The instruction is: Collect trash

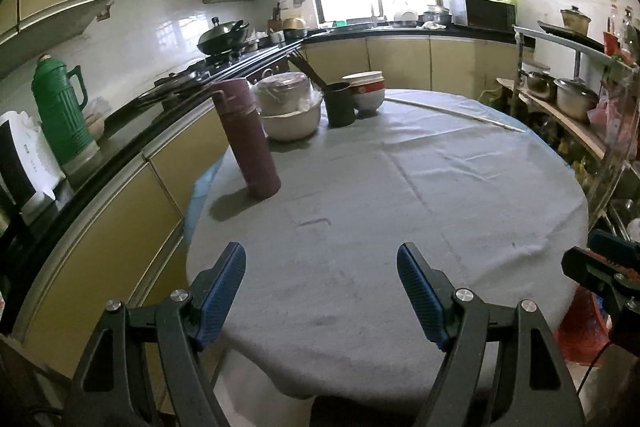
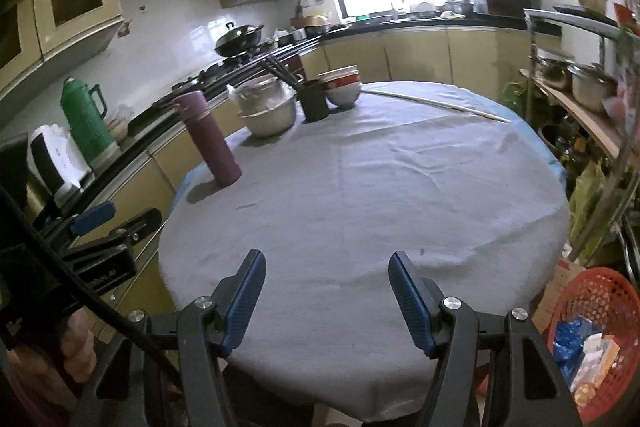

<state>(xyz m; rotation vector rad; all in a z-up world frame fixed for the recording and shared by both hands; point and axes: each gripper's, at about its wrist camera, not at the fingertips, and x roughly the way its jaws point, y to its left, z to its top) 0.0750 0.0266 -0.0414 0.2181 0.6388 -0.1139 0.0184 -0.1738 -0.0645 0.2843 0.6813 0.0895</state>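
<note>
A red mesh trash basket (image 2: 600, 291) stands on the floor at the table's right side and holds blue and pale wrappers (image 2: 580, 347); it shows partly in the left wrist view (image 1: 580, 331). My left gripper (image 1: 322, 259) is open and empty over the near edge of the round table (image 1: 400, 187). My right gripper (image 2: 326, 263) is open and empty over the same edge; it also shows at the right in the left wrist view (image 1: 600, 255). No loose trash shows on the grey tablecloth (image 2: 360, 187).
At the table's far left stand a purple flask (image 1: 246, 139), a covered bowl (image 1: 288, 107), a dark cup with chopsticks (image 1: 339, 103), stacked bowls (image 1: 366, 91) and a long white stick (image 1: 452, 111). Counters run along the left; a pot shelf (image 1: 568, 107) stands right.
</note>
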